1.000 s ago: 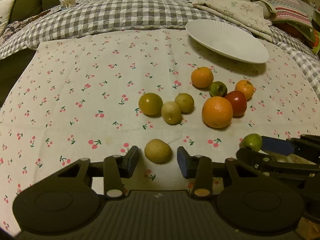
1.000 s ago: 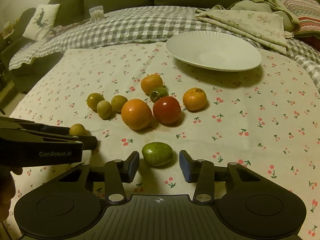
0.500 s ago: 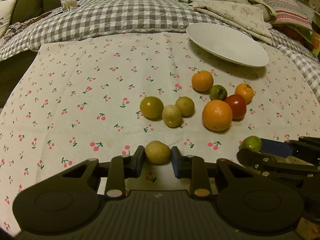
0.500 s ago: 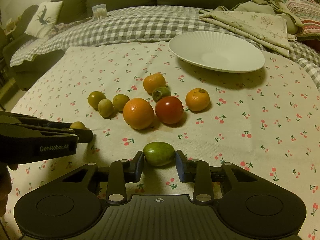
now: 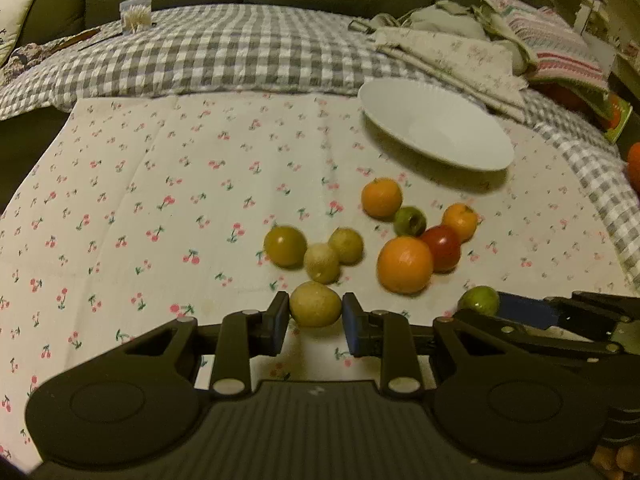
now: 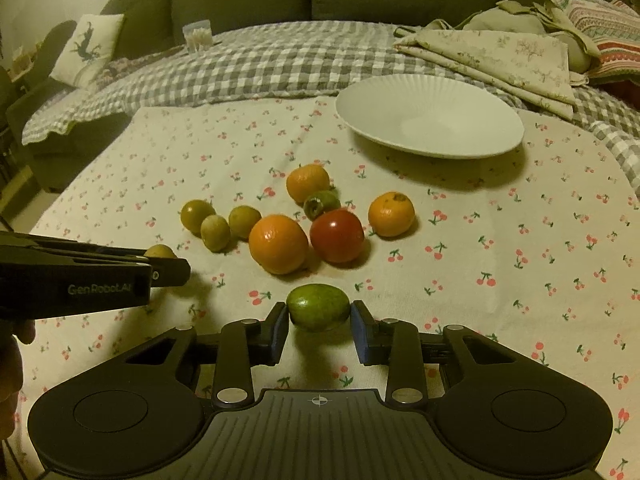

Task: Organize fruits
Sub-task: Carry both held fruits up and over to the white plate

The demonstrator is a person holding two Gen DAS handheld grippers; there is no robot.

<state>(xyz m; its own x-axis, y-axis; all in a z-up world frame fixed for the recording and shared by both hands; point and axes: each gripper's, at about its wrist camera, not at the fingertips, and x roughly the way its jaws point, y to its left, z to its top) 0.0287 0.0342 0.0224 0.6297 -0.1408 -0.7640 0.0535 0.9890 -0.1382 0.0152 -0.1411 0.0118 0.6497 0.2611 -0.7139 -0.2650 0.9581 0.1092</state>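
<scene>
Two fruits are in hand at once, one in each gripper. Nearest, the left gripper (image 5: pixel 315 317) has its fingers clamped on a yellowish fruit (image 5: pixel 315 303), which sits square between the pads. The right gripper (image 6: pixel 319 322) grasps a green fruit (image 6: pixel 317 306), its long axis running crosswise from finger to finger, so the pads bear on its two ends. Both fruits look raised a little off the cherry-print cloth (image 6: pixel 500 248), though I can't be sure of it. Beyond the fingers lies the loose cluster: a big orange (image 6: pixel 278 243), a red tomato (image 6: pixel 337 235), smaller oranges and greenish fruits. Farther still, ahead and to the right, stands the white plate (image 6: pixel 496 118), bare. I'd judge the right gripper nearer to it; its carry must pass over or around the cluster.
</scene>
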